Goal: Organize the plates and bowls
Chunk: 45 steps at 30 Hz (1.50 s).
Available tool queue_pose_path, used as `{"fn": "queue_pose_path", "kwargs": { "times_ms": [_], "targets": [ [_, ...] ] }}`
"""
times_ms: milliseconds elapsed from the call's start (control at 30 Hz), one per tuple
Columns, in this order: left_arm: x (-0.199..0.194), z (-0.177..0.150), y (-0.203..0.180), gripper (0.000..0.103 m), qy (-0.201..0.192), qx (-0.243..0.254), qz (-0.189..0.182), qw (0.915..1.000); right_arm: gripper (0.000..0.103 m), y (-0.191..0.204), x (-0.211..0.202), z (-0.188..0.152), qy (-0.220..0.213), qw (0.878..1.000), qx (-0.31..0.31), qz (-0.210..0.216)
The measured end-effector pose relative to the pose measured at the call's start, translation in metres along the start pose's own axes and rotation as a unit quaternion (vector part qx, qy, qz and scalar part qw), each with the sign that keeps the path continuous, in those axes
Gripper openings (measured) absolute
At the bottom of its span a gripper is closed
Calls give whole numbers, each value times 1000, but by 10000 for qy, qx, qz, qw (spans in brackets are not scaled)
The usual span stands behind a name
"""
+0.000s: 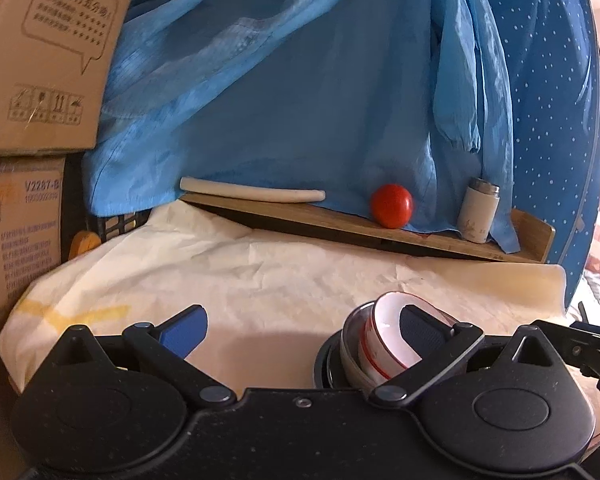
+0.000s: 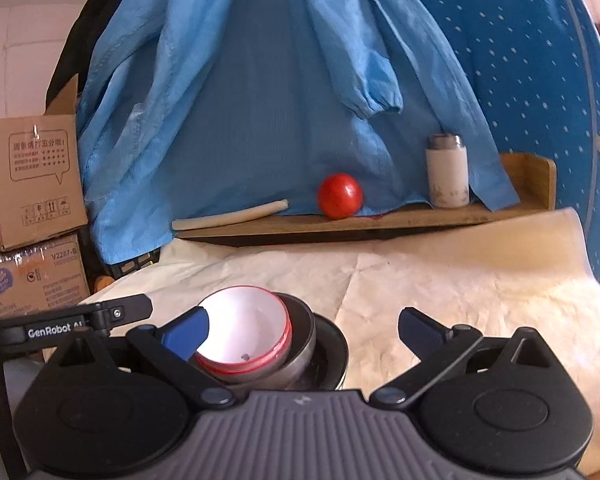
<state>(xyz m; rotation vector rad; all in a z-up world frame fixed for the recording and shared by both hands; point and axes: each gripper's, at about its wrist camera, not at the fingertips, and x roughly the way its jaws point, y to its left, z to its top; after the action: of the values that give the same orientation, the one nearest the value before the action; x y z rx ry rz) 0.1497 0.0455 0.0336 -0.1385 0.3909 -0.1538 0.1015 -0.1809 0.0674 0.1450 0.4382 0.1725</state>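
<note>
Crockery for the task sits nested near the front edge of the table: a white bowl (image 2: 246, 328) with a red rim band rests inside a metal bowl (image 2: 300, 340), which in turn rests on a dark plate (image 2: 332, 344). In the left wrist view the same stack appears at lower right, tilted by the lens, with the white bowl (image 1: 388, 336), the metal bowl (image 1: 350, 344) and the dark plate (image 1: 320, 364) partly hidden behind the right-hand finger. Left gripper (image 1: 304, 328): jaws spread wide, nothing between them; its right-hand finger overlaps the white bowl in the frame, and contact cannot be determined. Right gripper (image 2: 304, 330): jaws spread wide, nothing clamped; its blue left-hand finger lies across the near rim of the white bowl, contact likewise undetermined. The table is covered by creased cream paper (image 2: 440, 280). At the rear, a low wooden shelf (image 2: 400, 216) carries a flat white plate (image 2: 228, 216) at its left end, a red ball-shaped object (image 2: 340, 196) near the middle and a white flask (image 2: 447, 172) with a metal cap toward the right. Blue fabric (image 2: 260, 100) hangs behind the shelf, its hem draped onto the shelf. Cardboard boxes (image 2: 32, 184) are stacked at the left.
</note>
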Motion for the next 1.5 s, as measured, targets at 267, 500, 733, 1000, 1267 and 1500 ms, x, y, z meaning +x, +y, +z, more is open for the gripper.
{"fn": "queue_pose_path", "kwargs": {
  "times_ms": [267, 500, 733, 1000, 1267, 1500],
  "targets": [
    [-13, -21, 1, 102, -168, -58, 128, 9998, 103, -4, -18, -22, -447, 9988, 136, -134],
    [-26, -42, 2, 102, -253, 7, 384, 9989, 103, -1, -29, -41, -639, 9977, 74, -228],
    [-40, -61, 5, 102, -350, -65, 654, 9972, 103, 2, -37, -61, -682, 9972, 38, -320],
    [-51, -80, -10, 102, -398, 175, 381, 9983, 103, 0, -43, -80, -903, 9954, 22, -334],
    [-58, -91, -15, 102, -377, 206, 313, 9986, 103, -1, -48, -91, -904, 9937, -140, -645],
    [-59, -94, -13, 102, -377, 147, 344, 9986, 103, -3, -50, -96, -839, 9936, -151, -738]
  ]
}}
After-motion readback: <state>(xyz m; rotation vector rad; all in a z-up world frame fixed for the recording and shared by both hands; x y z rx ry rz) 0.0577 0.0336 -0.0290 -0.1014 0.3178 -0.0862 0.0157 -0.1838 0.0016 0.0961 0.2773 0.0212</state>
